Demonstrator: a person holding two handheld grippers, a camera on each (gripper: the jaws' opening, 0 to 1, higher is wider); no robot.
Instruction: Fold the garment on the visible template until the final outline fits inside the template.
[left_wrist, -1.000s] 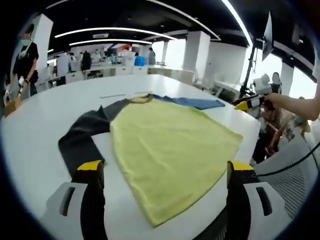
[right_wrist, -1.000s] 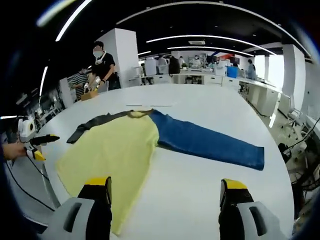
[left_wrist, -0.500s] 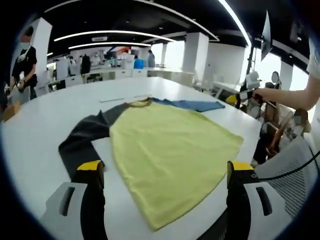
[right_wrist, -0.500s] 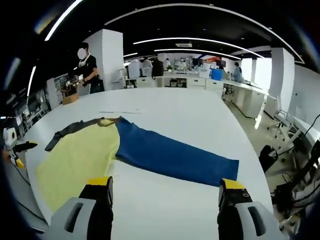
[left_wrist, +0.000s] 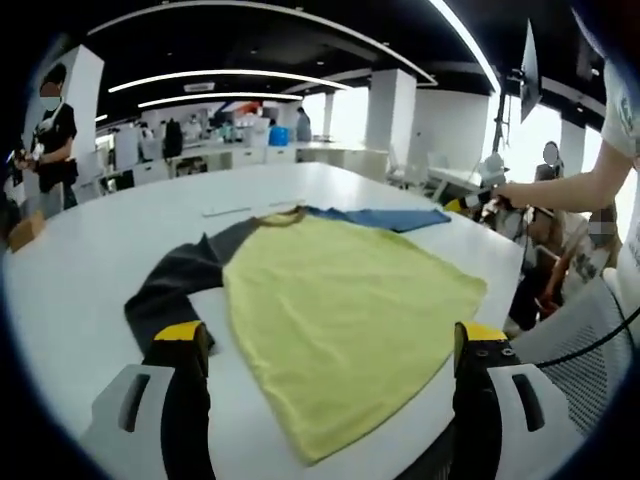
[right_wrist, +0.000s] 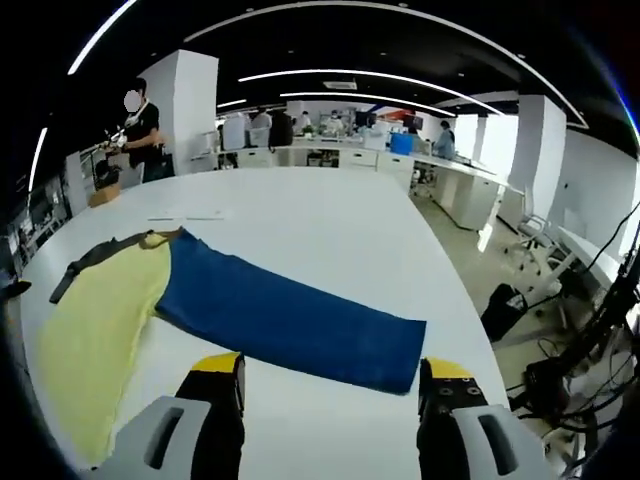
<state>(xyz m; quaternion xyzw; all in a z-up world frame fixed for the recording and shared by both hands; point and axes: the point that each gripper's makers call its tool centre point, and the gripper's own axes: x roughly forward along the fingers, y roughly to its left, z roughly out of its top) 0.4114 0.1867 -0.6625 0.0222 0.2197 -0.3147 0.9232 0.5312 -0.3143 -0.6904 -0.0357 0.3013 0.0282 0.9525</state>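
I have the garment (left_wrist: 340, 300) lying flat on the white tabletop (left_wrist: 90, 250), yellow body toward me, dark sleeve (left_wrist: 175, 285) spread to one side and blue sleeve (right_wrist: 290, 320) stretched long to the other. My left gripper (left_wrist: 325, 345) hangs over the yellow hem with its jaws wide apart and nothing in them; my right gripper (right_wrist: 325, 375) hovers just short of the blue sleeve's cuff end, jaws likewise apart and empty. I cannot make out a template outline. I judge the sleeve fold comes first: I should pinch the cuff edge low, lift only slightly, and carry it across the yellow body without dragging the whole shirt.
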